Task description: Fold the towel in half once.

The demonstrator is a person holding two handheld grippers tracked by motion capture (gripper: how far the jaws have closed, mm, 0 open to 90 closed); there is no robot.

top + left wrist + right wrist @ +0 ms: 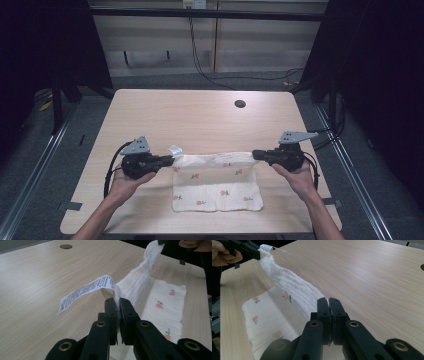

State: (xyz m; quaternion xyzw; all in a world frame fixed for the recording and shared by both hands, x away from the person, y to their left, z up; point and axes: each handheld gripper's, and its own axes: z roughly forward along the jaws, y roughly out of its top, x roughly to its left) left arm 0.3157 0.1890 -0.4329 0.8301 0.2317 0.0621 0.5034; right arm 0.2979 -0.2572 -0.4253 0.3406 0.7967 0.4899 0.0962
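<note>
Hanging between the two grippers, the white cloth (217, 180) with small red fruit prints has its far edge lifted and pulled taut while its near part lies flat on the desk (200, 112), probably so that edge can be carried over into a fold. The left gripper (170, 160) has its jaws clenched on the corner by the care label (86, 291), and the right gripper (256, 155) pinches the opposite corner, keeping the edge straight.

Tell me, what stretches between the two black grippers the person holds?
The lifted edge of the white fruit-printed cloth spans from left gripper to right gripper, seen in the high view.
</note>
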